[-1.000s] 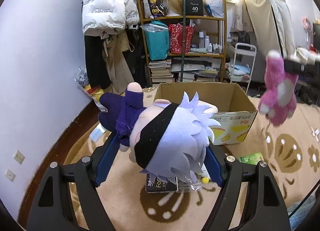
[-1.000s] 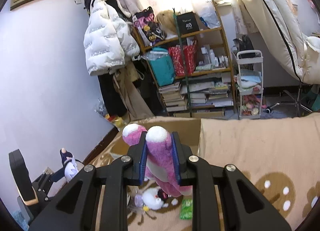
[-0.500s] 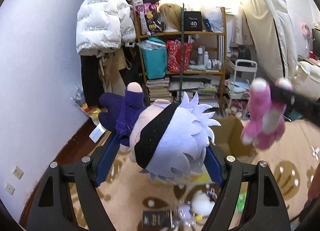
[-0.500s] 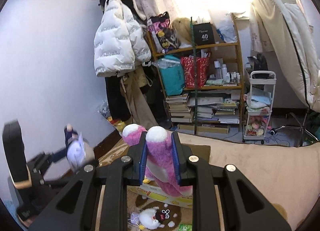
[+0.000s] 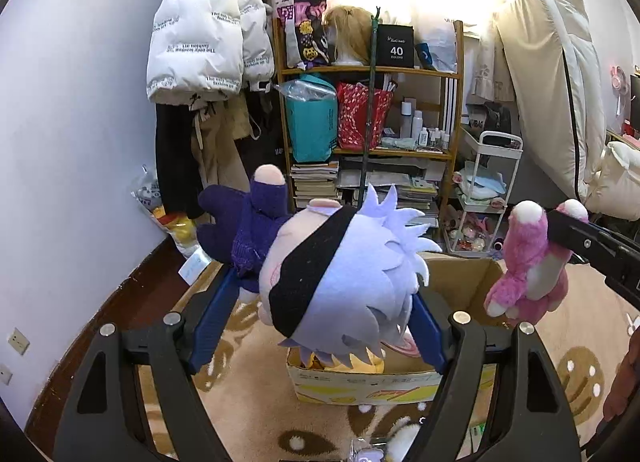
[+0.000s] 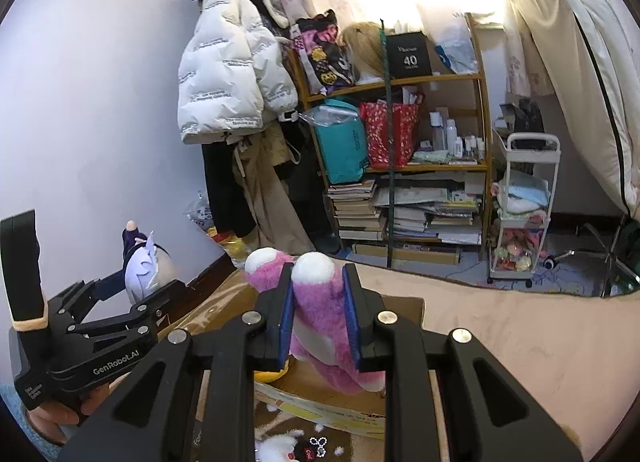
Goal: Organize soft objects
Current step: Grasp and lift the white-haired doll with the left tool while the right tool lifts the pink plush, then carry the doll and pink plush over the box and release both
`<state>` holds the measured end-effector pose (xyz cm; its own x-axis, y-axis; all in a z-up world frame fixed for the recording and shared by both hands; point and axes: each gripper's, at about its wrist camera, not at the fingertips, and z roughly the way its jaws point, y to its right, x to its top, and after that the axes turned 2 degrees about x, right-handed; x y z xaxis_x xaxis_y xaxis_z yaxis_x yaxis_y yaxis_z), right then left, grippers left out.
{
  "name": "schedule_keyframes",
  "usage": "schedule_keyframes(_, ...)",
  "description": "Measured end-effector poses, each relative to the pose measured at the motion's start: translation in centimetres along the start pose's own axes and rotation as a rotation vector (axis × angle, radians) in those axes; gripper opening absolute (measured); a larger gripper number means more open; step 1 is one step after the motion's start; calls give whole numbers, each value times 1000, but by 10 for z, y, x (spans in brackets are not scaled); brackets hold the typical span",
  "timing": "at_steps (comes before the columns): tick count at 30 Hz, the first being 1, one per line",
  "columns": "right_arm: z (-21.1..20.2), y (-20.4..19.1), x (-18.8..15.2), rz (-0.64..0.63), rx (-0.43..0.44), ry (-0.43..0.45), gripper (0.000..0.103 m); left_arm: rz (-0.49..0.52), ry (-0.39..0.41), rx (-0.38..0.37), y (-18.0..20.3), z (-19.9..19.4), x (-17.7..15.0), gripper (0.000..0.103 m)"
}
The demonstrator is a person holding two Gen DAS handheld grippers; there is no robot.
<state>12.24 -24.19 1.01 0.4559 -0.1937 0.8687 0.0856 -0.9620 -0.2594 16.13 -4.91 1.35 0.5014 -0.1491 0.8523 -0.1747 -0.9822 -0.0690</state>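
both tools are showing matte black frames with triangular cut-outs and round silver screw heads at the joints. the left gripper (image 5: 320,302) is wearing blue pads on its fingers (image 5: 212,318); the right gripper (image 6: 318,318) is wearing the same. white "genrobot.ai" lettering is running along the left body, and a black handle with a cream band is rising behind it.

Patterned beige carpet (image 5: 248,378) across lower frame, bearing open cardboard box (image 5: 384,382) at lower centre; small white plush (image 6: 276,446) and packets at bottom edge. Dark wood floor (image 5: 132,302) at lower left.
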Motion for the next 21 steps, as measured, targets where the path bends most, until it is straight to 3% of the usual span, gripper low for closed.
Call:
schedule_keyframes(8,20,18,-12,101,58,-48,23,-25,-53,-35,-2,27,-13,79)
schedule_keyframes(21,38,20,-31,68,-7,-143,24,37,-114,-112,21,47,-27,80)
